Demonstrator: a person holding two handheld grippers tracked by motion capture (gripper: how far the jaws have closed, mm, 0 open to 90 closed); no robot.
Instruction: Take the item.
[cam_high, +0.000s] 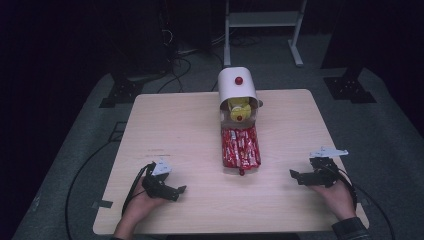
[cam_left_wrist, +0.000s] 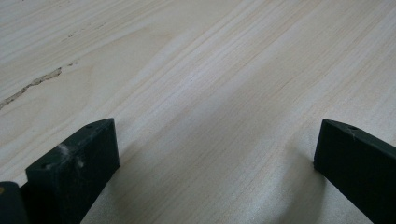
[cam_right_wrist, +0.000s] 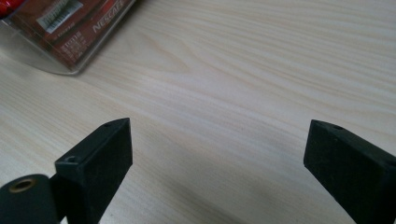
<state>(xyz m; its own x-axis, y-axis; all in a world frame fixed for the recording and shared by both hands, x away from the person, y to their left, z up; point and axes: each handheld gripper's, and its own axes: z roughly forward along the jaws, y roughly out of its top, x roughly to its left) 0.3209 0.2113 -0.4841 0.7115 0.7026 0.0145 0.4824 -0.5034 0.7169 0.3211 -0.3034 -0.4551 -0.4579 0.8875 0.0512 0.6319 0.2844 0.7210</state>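
Counter (cam_high: 165, 130) is pale wood, mostly bare; the work sits on its centreline toward the far edge. White mailbox-style box (cam_high: 237, 90) with a red knob stands at the far middle, its door folded down, something yellow (cam_high: 239, 107) inside the mouth, can't tell what. Red sachet pack (cam_high: 241, 148) in clear wrap lies flat just in front of the door, long axis pointing at the opening, touching or nearly touching it. My read: the step in hand is getting that pack into the box, and neither claw has started. Left claw (cam_high: 176, 190) rests low at the near left, jaws spread with bare wood between them in its own view, well apart from the pack. Right claw (cam_high: 296, 175) at the near right, jaws also spread and holding nothing, aimed inward; pack corner (cam_right_wrist: 60, 32) sits at the top left of its view, so it's the closer one. Suggest: right claw takes the pack at the near end across the short width, grip the sachets rather than the loose wrap edge, keep it level, push straight along the axis; yellow contents may block, left claw can steady the box
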